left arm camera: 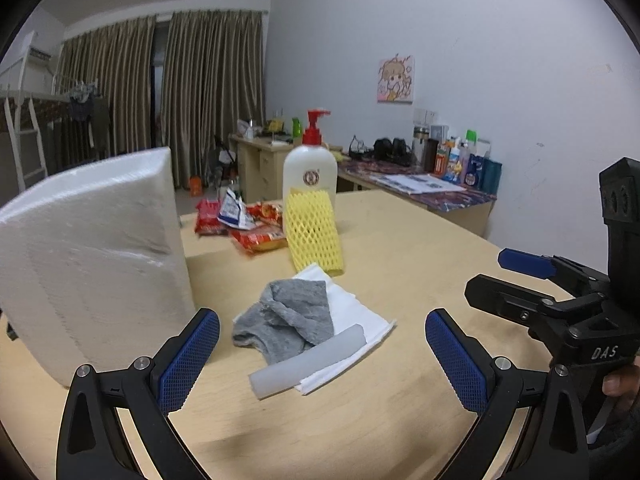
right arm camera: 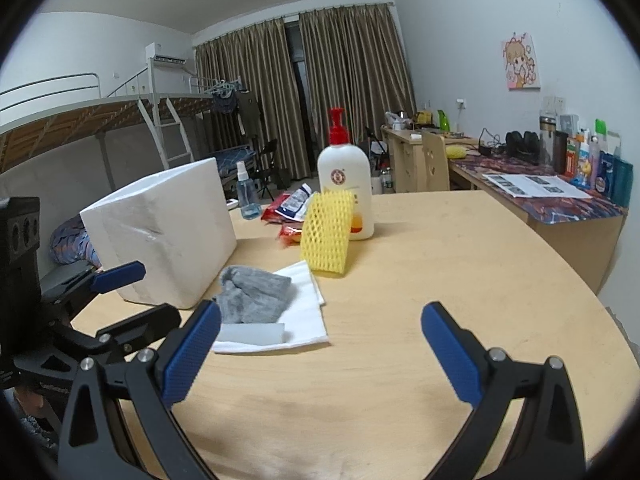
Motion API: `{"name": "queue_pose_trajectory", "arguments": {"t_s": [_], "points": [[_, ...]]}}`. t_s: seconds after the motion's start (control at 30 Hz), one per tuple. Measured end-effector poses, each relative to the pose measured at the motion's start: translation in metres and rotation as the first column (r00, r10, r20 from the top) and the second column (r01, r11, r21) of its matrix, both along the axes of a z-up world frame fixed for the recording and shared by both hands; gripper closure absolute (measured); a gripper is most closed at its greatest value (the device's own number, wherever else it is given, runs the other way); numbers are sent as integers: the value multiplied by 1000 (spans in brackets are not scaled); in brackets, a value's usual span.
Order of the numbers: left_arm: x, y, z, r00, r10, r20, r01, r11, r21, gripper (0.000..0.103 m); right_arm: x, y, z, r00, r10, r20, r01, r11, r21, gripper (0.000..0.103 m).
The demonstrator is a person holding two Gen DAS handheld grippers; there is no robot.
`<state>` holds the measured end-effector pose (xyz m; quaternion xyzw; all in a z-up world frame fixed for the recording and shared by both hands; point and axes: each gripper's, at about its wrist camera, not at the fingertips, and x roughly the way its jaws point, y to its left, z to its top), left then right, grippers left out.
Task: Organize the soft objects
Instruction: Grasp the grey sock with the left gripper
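Left wrist view: left of the grey sock [left arm camera: 286, 322] a white foam box [left arm camera: 94, 256] is seen; the sock lies crumpled on a white folded cloth [left arm camera: 352, 320] on the table [left arm camera: 400, 260], a pale foam strip [left arm camera: 308, 360] touching it. "DAS" is read on the right gripper [left arm camera: 520, 280]. Both grippers' fingers are spread, empty.

Lotion bottle [left arm camera: 309, 170] (red pump), snack packets [left arm camera: 256, 226]

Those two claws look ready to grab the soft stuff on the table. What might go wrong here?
Possibly the grey sock drags the white tissue and the pale foam tube along, since they overlap. The yellow foam net leans on the pump bottle, so pulling it might tip the bottle.
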<state>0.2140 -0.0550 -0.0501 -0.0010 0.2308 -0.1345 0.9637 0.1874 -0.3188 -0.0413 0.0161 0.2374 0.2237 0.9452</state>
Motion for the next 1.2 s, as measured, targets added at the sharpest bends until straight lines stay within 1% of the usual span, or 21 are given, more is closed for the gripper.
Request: {"name": "queue_pose_trajectory", "arguments": {"t_s": [0.1, 0.23, 0.4, 0.5, 0.57, 0.6, 0.67, 0.7, 0.77, 0.8, 0.83, 0.9, 1.0, 1.1, 1.13, 1.2], "points": [[12, -4, -5, 999, 2, -39, -2, 1000, -12, 0, 6, -5, -2, 1000, 10, -11, -10, 1000, 3, 1], [31, -7, -11, 995, 25, -95, -27, 999, -21, 0, 12, -8, -4, 999, 36, -24, -36, 999, 5, 1], [57, -4, -21, 973, 71, -219, -83, 995, -49, 4, 26, -6, -9, 995, 65, -71, -66, 998, -12, 1], [68, -5, -24, 964, 94, -250, -107, 993, -41, 8, 34, -3, -12, 991, 96, -94, -99, 995, -33, 1], [73, -6, -24, 960, 114, -256, -126, 992, -31, 10, 41, -3, -14, 987, 115, -111, -120, 992, -35, 1], [76, -6, -25, 955, 140, -260, -151, 988, -20, 10, 45, -3, -14, 985, 121, -120, -126, 991, -37, 1], [82, -7, -27, 947, 169, -273, -177, 984, -8, 15, 52, -3, -16, 982, 131, -138, -139, 989, -47, 1], [86, -7, -29, 942, 174, -286, -183, 983, -4, 20, 55, -2, -16, 980, 137, -144, -146, 988, -54, 1], [91, -9, -31, 936, 182, -301, -188, 982, 7, 20, 61, 0, -15, 978, 143, -153, -155, 986, -68, 1], [93, -9, -33, 933, 187, -306, -192, 981, 15, 24, 65, 1, -14, 976, 145, -160, -158, 985, -70, 1], [95, -9, -33, 932, 190, -309, -194, 981, 19, 29, 68, 2, -13, 975, 153, -162, -165, 984, -66, 1], [97, -9, -36, 928, 196, -318, -199, 980, 23, 34, 73, 3, -12, 972, 162, -169, -175, 982, -66, 1], [101, -6, -39, 919, 199, -340, -203, 979, 25, 46, 80, 6, -9, 969, 173, -175, -187, 980, -69, 1], [102, -3, -41, 915, 200, -351, -208, 978, 16, 49, 86, 10, -9, 966, 179, -187, -195, 978, -72, 1], [103, -3, -42, 913, 199, -357, -204, 979, 23, 55, 89, 11, -9, 966, 178, -190, -195, 978, -75, 1], [104, -4, -43, 913, 196, -359, -197, 980, 34, 60, 94, 14, -8, 963, 181, -198, -199, 977, -73, 1]]}}
